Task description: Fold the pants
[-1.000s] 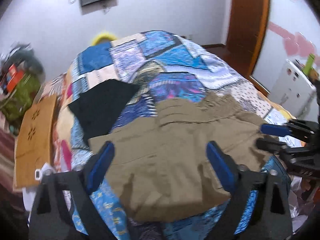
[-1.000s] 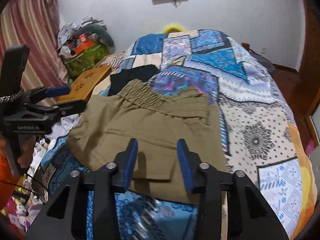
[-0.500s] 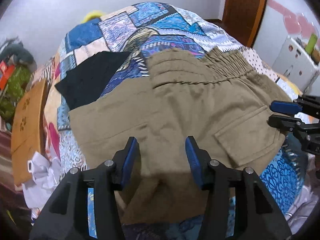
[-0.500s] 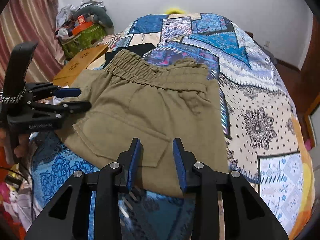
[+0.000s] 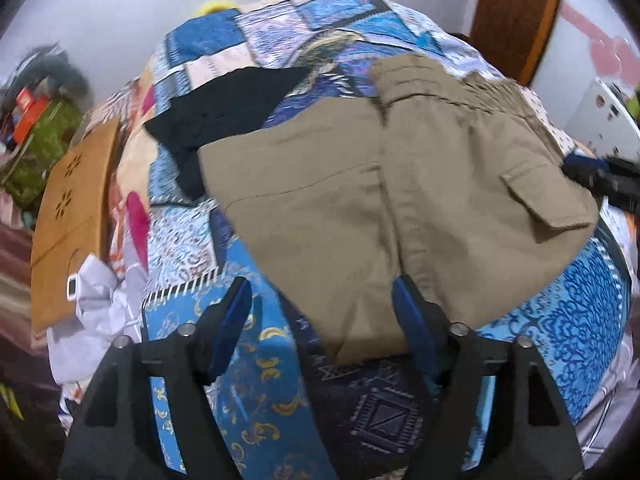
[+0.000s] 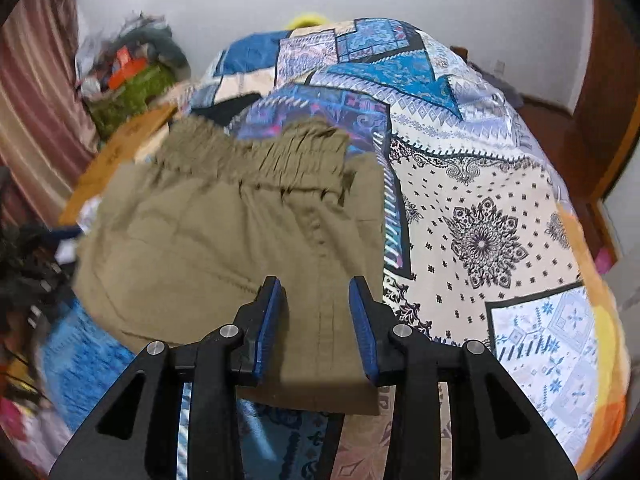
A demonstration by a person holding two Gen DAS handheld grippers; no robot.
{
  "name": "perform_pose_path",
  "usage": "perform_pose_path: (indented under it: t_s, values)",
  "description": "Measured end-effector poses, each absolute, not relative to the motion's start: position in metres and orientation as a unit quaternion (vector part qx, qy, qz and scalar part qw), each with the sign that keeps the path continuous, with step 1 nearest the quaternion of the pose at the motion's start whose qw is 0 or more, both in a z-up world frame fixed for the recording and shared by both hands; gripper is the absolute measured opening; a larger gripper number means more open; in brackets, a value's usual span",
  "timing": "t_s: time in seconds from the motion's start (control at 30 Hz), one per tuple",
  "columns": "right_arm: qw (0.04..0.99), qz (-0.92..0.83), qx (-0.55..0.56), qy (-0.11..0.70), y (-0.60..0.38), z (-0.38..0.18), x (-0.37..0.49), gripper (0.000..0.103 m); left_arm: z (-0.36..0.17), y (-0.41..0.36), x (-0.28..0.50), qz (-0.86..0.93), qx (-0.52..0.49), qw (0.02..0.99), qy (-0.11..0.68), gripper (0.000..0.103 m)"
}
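bed point(image 6: 480, 208): one, patchwork cover | pants point(image 5: 400, 200): one khaki pair, lying near its foot edge, apparently folded into a compact block, further folds possibly left | black cloth point(image 5: 224, 100): one, beside pants | left gripper point(image 5: 320, 320): jaws apart, empty | right gripper point(image 6: 316, 312): jaws apart over pants, gripping nothing

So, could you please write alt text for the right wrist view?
Folded khaki pants lie on a patchwork bedspread, elastic waistband farthest from the camera. The open right gripper hovers over their near edge, holding nothing.
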State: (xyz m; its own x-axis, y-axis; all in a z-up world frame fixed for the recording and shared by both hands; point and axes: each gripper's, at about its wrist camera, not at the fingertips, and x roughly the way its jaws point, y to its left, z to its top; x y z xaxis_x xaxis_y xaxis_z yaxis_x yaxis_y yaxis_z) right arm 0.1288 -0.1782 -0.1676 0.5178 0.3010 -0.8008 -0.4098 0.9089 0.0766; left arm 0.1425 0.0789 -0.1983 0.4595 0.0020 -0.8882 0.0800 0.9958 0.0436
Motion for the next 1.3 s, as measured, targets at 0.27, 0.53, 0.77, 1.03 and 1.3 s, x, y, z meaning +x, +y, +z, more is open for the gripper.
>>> perform_pose_path:
  t_s: [0.27,0.53,0.77,1.03,1.3]
  values:
    - [0.865,0.213,-0.057,0.45,-0.188,-0.164,0.131,0.033,-0.207,0.125,0.137,0.062,0.01,0.843,0.535,0.074]
    - [0.878,0.213,-0.037,0.426,-0.195,-0.143,0.137,0.054,-0.18,0.141,0.153,0.051,-0.045,0.858,0.509,0.076]
    - [0.885,0.205,-0.03,0.417,-0.198,-0.143,0.153,0.079,-0.169,0.115,0.188,0.003,-0.061,0.865,0.499,0.095]
    - [0.839,0.231,0.029,0.491,-0.203,-0.179,0.183,0.079,-0.21,0.107,0.224,0.006,-0.049,0.828,0.559,0.1]
    - [0.808,0.267,0.082,0.518,-0.202,-0.19,0.203,0.067,-0.217,0.112,0.238,-0.012,-0.087,0.828,0.554,0.1]
